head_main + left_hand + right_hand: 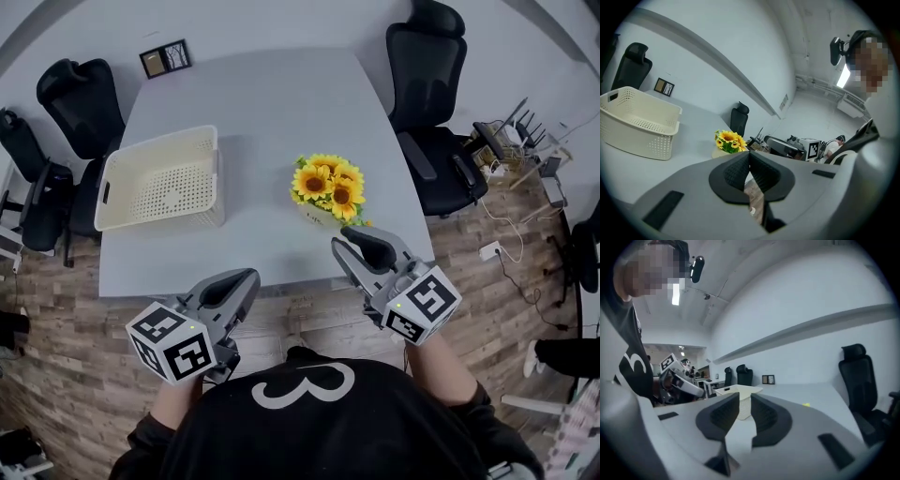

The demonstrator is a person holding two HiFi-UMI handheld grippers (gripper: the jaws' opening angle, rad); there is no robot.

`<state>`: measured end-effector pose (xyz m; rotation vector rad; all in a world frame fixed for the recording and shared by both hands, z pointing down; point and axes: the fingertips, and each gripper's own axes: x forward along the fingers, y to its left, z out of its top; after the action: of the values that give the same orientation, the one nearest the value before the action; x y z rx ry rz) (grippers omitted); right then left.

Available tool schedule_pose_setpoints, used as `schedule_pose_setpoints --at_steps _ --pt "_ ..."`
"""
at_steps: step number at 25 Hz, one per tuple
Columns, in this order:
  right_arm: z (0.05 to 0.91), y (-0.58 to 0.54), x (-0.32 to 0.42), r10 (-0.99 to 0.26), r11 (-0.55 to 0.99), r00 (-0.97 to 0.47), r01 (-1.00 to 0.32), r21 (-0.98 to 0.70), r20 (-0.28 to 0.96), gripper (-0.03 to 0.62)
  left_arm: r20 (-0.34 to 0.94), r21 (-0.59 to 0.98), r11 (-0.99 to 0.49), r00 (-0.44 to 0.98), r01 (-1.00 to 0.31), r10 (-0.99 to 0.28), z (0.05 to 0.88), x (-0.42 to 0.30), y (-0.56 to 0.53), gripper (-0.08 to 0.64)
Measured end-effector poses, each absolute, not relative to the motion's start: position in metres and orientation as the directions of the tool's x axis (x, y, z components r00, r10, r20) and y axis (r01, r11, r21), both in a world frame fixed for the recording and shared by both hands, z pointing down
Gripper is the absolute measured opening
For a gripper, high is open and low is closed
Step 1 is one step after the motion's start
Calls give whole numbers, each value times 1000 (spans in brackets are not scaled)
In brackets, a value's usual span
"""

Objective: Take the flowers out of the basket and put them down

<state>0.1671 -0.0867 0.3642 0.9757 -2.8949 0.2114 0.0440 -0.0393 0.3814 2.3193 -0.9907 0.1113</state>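
Left gripper (pixel 239 281) hung off the near edge of the table (pixel 272 103), jaws closed tip to tip on nothing. Right gripper (pixel 349 236) sat at the table edge, jaws a narrow slit apart, nothing between them. Sunflowers (pixel 328 187) stood on the table just ahead of the right gripper, well apart from the cream basket (pixel 159 141) to their left.

Head view alone showed the basket's perforated floor; left gripper view gave only its outer wall and rim. Right gripper view caught the basket through the slit, partly cut off by the pads, and showed of the sunflowers at most a yellow speck. Their pale base was hard to make out.
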Motion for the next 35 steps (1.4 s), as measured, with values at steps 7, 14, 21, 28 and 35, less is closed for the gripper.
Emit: schedule_pose_setpoints --at_steps 7,14,21,28,35 --pt "353 5 104 -346 900 -927 -372 -228 146 11 263 480 -572 731 -665 -630 366 31 7 12" --pt "333 85 71 -323 909 -940 -340 -241 111 11 233 446 -621 754 -644 -614 344 11 72 12" --pt "322 151 45 -302 920 -948 -317 -230 97 11 214 418 -651 765 -634 -607 332 -5 134 12" --pt "322 189 32 -301 926 -948 -317 -207 105 11 208 412 -653 763 -635 -611 331 -21 174 12" --pt "329 207 30 -313 921 -942 -332 -206 117 9 211 410 -661 771 -628 -601 335 -20 194 12"
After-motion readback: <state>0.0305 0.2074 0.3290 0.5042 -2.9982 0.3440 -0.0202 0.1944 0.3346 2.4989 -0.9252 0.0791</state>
